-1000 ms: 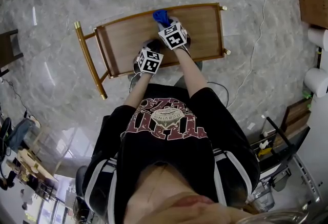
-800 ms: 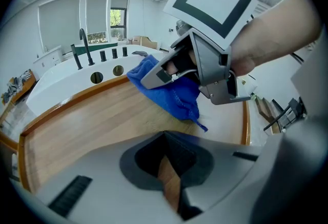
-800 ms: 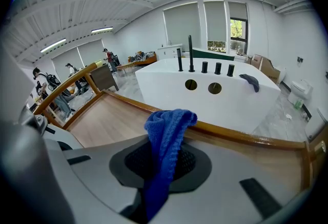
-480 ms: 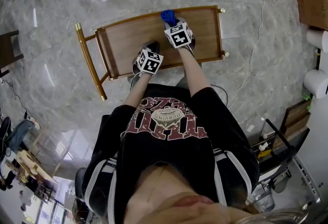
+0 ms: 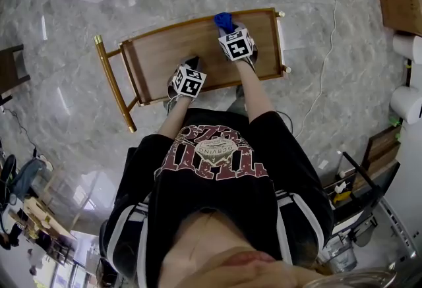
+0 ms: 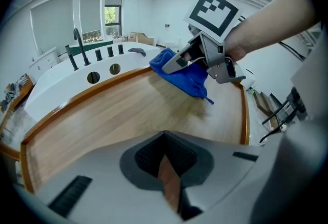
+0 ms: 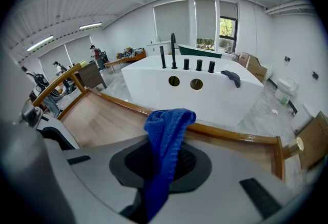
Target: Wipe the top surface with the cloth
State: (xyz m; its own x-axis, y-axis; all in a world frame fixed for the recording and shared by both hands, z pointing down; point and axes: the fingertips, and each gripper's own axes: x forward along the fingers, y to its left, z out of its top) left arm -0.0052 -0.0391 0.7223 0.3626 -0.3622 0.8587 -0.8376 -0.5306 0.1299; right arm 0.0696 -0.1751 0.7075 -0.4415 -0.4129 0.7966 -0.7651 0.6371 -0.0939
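Marble floor (image 5: 66, 102) surrounds the wooden worktop (image 5: 165, 49). The right claw (image 7: 163, 166) pinches the blue cloth (image 5: 223, 18) at the far edge, while the left claw (image 6: 166, 169) is nearly closed and empty. The dangling cloth might snag on the raised rim.

We wear a black short-sleeved T-shirt (image 5: 211, 178) with a dark red and white chest print and paired white stripes (image 5: 129, 238) along each shoulder. Left gripper (image 6: 165, 164) and right gripper (image 7: 161, 160): grey shells, dark jaw pads, white cubes with black square markers.
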